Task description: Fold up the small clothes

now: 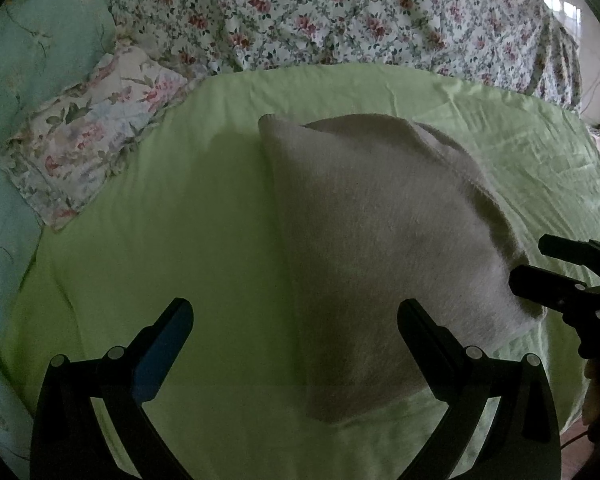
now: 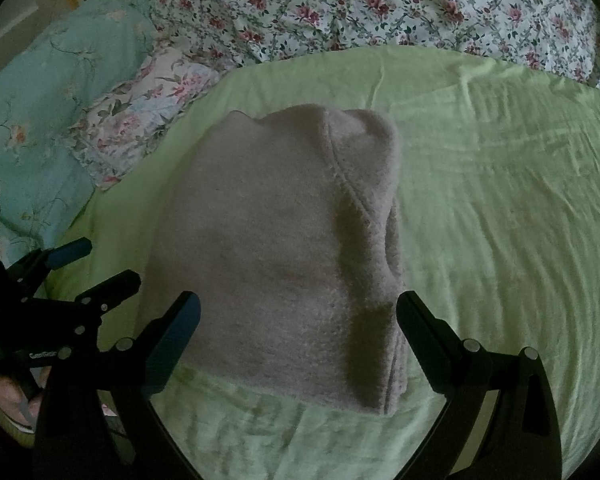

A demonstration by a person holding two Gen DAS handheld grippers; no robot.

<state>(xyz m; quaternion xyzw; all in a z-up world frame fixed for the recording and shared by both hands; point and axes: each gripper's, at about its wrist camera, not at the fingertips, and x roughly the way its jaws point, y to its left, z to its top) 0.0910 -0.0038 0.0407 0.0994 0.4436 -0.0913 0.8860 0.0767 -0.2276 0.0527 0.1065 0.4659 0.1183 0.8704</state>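
Left gripper (image 1: 294, 316) fingers spread wide, nothing between them, hovering over the near-left part of the folded garment (image 1: 380, 248). Right gripper (image 2: 298, 310) fingers also spread wide, empty, straddling the near end of the garment in its own view. Seen from the left wrist view, right gripper at the right edge, fingers apart, tips just beside or touching the garment's right edge; cannot tell which. Seen from the right wrist view, left gripper low at the left, fingers apart, just beside the garment's left edge, a hand (image 2: 8, 396) gripping its handle.

Garment: fuzzy, pale grey-pink, folded into a compact stack with layered edges showing at the near right corner, a seam running diagonally across the top. Lying flat near the middle of a light green sheet (image 1: 160, 240) on the bed.

Beyond the sheet, far left: teal floral bedding (image 1: 40, 48) and a pastel floral pillow (image 1: 100, 128) overlapping the sheet's corner. Farthest back: white quilt with red roses (image 1: 340, 12) across the bed.
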